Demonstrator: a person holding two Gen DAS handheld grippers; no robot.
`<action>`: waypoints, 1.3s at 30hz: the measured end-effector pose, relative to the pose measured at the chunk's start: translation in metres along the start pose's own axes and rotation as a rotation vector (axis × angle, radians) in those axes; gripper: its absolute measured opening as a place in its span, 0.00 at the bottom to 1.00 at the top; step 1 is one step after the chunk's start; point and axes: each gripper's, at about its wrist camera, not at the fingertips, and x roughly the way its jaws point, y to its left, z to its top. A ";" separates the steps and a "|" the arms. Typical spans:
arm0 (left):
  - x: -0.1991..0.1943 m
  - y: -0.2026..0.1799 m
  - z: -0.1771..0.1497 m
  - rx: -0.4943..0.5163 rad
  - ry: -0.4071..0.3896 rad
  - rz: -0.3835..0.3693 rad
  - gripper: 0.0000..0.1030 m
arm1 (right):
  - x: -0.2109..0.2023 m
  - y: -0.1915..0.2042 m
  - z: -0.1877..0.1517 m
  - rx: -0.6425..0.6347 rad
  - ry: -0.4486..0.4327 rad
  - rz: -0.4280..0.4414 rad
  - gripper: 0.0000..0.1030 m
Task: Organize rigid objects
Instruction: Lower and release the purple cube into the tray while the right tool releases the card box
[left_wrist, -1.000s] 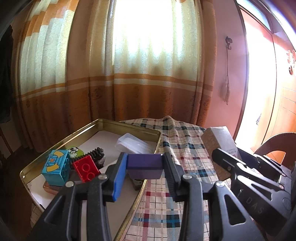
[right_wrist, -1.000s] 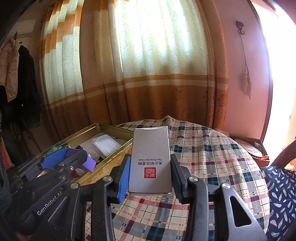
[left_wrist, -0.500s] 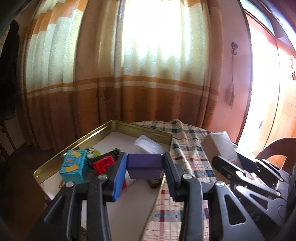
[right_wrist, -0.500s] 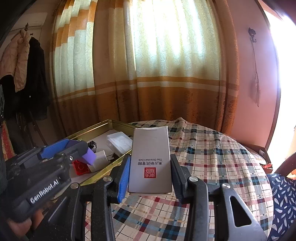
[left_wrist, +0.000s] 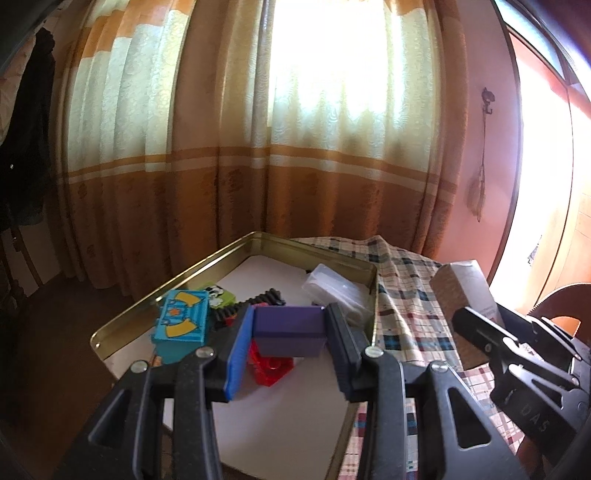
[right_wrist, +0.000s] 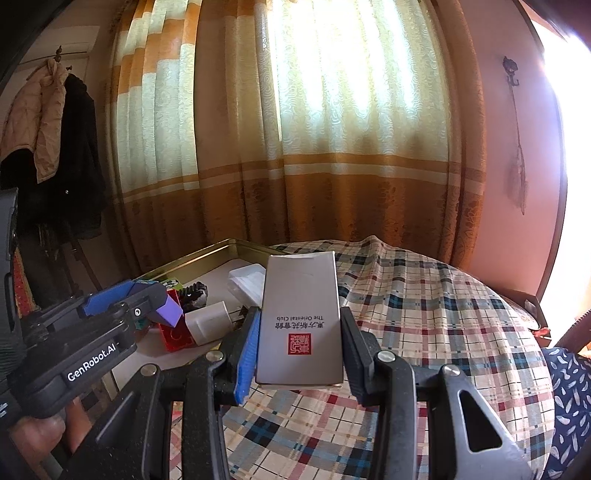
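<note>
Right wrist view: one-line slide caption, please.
Right gripper jaws clamp a grey printed carton above the plaid tablecloth, beside the gold metal tray.

The tray sat on the desk's left side, holding toy blocks with a plastic box behind them.

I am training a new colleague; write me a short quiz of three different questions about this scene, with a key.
1. True or false: the left tool grips a purple rectangular block.
2. What does the right tool hold? A) grey printed carton B) red brick C) nothing
3. Fill in: the blue toy block lies in the gold metal ____.

Key: 1 true; 2 A; 3 tray.
</note>
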 end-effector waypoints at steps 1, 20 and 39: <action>0.000 0.001 0.000 0.000 0.001 0.002 0.38 | 0.001 0.001 0.001 -0.001 0.000 0.001 0.42; 0.026 0.055 0.027 -0.015 0.104 0.063 0.38 | 0.063 0.040 0.048 -0.037 0.102 0.122 0.42; 0.041 0.061 0.030 0.030 0.195 0.093 0.57 | 0.094 0.065 0.029 -0.034 0.242 0.186 0.49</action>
